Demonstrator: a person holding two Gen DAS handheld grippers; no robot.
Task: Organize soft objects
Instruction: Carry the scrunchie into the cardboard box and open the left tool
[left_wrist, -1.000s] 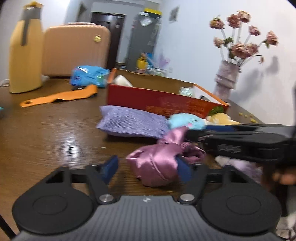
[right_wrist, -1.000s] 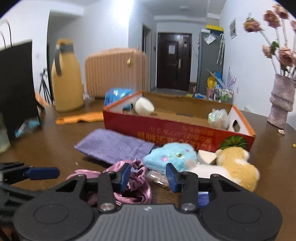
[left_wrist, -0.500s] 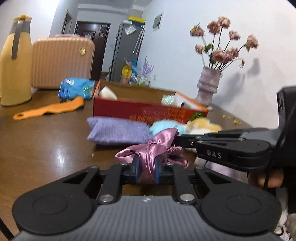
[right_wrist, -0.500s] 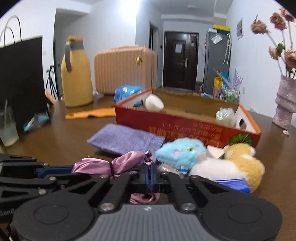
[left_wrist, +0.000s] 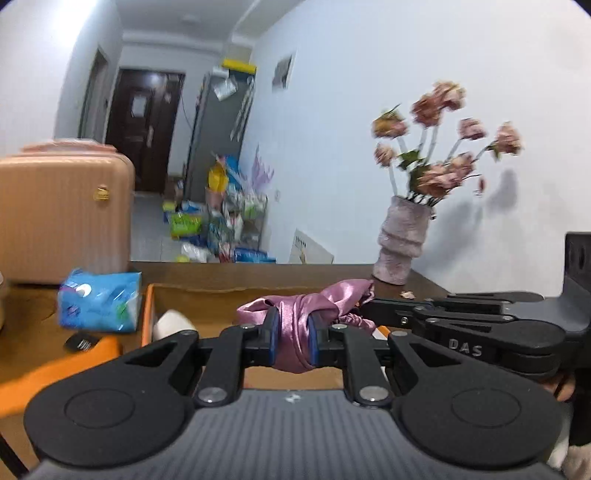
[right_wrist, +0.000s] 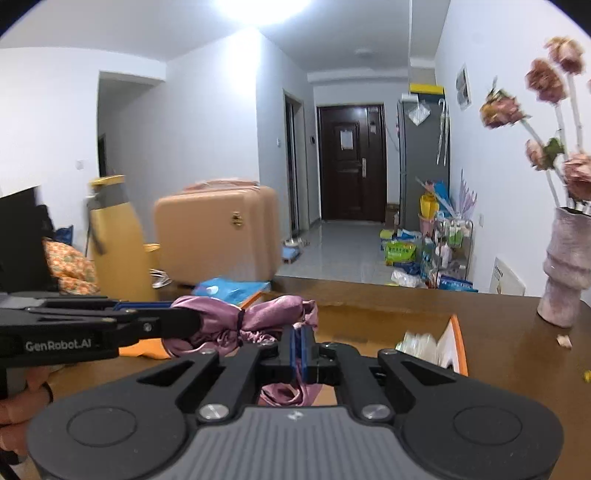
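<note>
Left wrist view: the left gripper (left_wrist: 291, 341) is clamped on a pink satin scrunchie (left_wrist: 306, 310), its blue pads pressed into the bunched fabric. The right gripper (left_wrist: 373, 308) enters from the right and meets the same cloth at its far end. Beyond the fingertips lies an orange-rimmed cardboard box (left_wrist: 147, 314); left of it, a blue tissue pack (left_wrist: 99, 301).

Right wrist view: the right gripper (right_wrist: 301, 350) has its pads drawn together on a fold of the scrunchie (right_wrist: 236, 323), which hangs ahead and left of its tips. The left gripper (right_wrist: 184, 321) grips the fabric from the left. A vase (right_wrist: 565, 273) stands far right.
</note>
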